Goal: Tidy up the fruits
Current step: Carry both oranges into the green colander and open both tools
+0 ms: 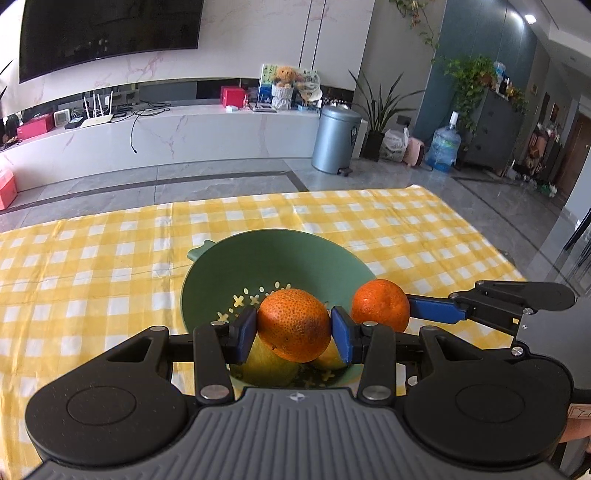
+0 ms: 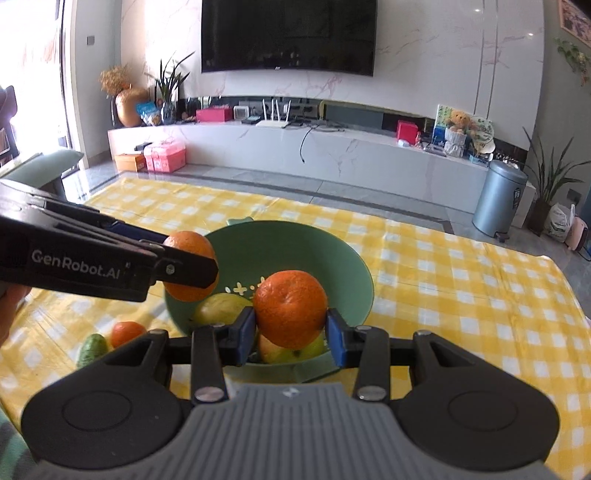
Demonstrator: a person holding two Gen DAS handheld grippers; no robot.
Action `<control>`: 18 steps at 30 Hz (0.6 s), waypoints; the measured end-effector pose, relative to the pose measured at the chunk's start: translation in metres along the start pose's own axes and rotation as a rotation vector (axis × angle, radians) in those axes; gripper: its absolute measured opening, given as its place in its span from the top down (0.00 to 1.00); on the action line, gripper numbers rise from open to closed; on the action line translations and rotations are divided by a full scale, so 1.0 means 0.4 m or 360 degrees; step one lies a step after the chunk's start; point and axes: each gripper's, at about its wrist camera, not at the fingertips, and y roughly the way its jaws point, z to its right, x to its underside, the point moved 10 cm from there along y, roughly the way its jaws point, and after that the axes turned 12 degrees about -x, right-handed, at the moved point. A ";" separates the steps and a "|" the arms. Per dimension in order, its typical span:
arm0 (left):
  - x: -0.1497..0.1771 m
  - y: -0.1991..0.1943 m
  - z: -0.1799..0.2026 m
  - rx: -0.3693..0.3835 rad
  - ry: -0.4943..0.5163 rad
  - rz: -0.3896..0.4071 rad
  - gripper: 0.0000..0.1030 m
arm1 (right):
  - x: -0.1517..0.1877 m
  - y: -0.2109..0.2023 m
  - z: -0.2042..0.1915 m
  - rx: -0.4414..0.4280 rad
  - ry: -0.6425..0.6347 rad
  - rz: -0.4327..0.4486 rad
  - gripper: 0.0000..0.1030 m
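A: Any writing? "GenRobot.AI", white letters on the black side of the left gripper [image 2: 192, 264], left edge of the right wrist view. Nothing else was legible; the print on the grey bin [image 2: 500, 199] at far right was too small.

B: Grips?

A: Left gripper [image 1: 293, 328] clenched on a speckled orange [image 1: 293, 325], lower centre of its own view. Right gripper [image 2: 290, 325] clamped on a second orange [image 2: 290, 308]. Both fruits hung over the green colander bowl [image 2: 295, 243], mid-frame on the yellow checked cloth [image 2: 461, 295].

B: In the bowl?

A: Yellow-green pears [image 2: 221, 306], partly hidden behind the fingers and held fruit.

B: Around it?

A: A small orange [image 2: 127, 332] and an avocado [image 2: 92, 349] lay on the cloth at lower left, outside the bowl, half blocked by the right gripper's body. Dark television [image 2: 288, 35] on the wall, top centre.
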 end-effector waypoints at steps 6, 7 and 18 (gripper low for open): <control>-0.002 0.059 -0.002 -0.0003 0.0035 -0.0073 0.53 | -0.007 0.069 0.036 -0.0027 -0.0008 -0.0097 0.63; -0.001 0.070 -0.003 -0.0005 0.0035 -0.0087 0.53 | -0.007 0.078 0.042 -0.0028 -0.0007 -0.0108 0.63; 0.001 0.166 -0.014 -0.0028 0.0048 -0.0176 0.53 | -0.023 0.170 0.063 -0.0045 -0.0059 -0.0179 0.63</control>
